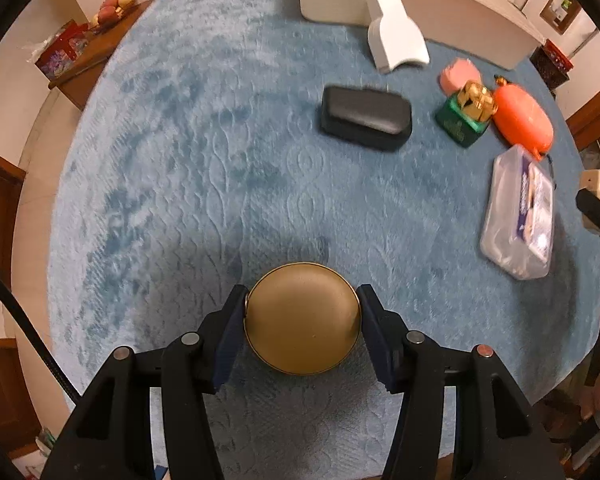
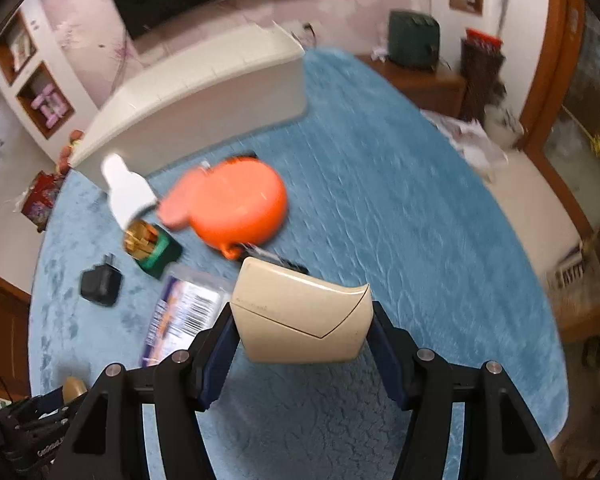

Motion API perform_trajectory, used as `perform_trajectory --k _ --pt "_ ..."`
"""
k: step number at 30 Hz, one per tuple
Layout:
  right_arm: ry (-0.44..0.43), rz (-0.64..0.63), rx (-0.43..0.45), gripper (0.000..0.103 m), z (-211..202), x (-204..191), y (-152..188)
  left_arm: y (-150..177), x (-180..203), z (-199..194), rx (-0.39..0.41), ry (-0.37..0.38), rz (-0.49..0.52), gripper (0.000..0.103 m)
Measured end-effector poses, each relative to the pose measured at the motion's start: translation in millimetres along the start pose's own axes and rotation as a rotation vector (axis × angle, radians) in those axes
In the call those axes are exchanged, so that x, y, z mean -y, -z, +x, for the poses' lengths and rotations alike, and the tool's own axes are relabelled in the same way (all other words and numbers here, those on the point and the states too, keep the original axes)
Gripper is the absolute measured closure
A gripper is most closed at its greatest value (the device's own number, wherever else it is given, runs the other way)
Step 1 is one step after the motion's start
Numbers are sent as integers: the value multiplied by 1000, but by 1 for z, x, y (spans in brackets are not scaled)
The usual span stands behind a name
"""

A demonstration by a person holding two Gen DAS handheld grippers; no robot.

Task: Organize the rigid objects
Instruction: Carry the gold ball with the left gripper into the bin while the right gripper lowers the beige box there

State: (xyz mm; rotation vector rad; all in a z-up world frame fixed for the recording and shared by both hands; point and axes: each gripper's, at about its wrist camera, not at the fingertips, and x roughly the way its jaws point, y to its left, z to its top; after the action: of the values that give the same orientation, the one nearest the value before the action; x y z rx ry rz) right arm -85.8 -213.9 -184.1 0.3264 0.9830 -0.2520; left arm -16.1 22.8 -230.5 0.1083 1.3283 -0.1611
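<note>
**Both grippers loaded over the blue tabletop**

The left gripper [image 1: 302,320] is clamped on a round gold compact case [image 1: 302,318], its two dark pads pressing the case's opposite edges just above the blue plush cover of the tabletop [image 1: 180,180]. The case sits flat-face up toward the camera, at the near edge of the cover.

The right gripper [image 2: 302,320] grasps a cream envelope-flap case [image 2: 304,316], pads squeezed against its left and right sides; the case is lifted clear of the cover.

The other items lie in a loose cluster on the far right of the cover in the left wrist view. A black glasses case [image 1: 366,117] lies on its own, apart from the rest. Beyond it a white plastic scoop [image 1: 396,30] rests just in front of a long cream storage box [image 1: 460,12]. Further right, a green bottle with a gold cap [image 1: 466,114] stands touching an orange pouch [image 1: 522,114], with a pink round thing [image 1: 458,74] just behind them. A clear plastic box with a purple label [image 1: 518,216] lies nearer, beside the pouch.

In the right wrist view, a small black charger plug [image 2: 101,284] lies left of the green bottle.
</note>
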Motion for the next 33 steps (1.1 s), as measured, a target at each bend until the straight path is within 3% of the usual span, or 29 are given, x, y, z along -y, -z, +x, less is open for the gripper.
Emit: perform_trajectory --k 7,17,23,33 --pt "-82 -94 121 40 -36 -12 -34 -38 -2 -65 115 23 -34 45" --pt "-177 -209 197 40 -69 -45 -113 -117 18 -158 349 19 -43 45" --pt "-191 -237 247 40 -69 -67 -178 -181 17 -172 399 70 -48 45" --pt "-116 -228 266 40 -23 -95 -268 -284 31 -139 392 71 6 45"
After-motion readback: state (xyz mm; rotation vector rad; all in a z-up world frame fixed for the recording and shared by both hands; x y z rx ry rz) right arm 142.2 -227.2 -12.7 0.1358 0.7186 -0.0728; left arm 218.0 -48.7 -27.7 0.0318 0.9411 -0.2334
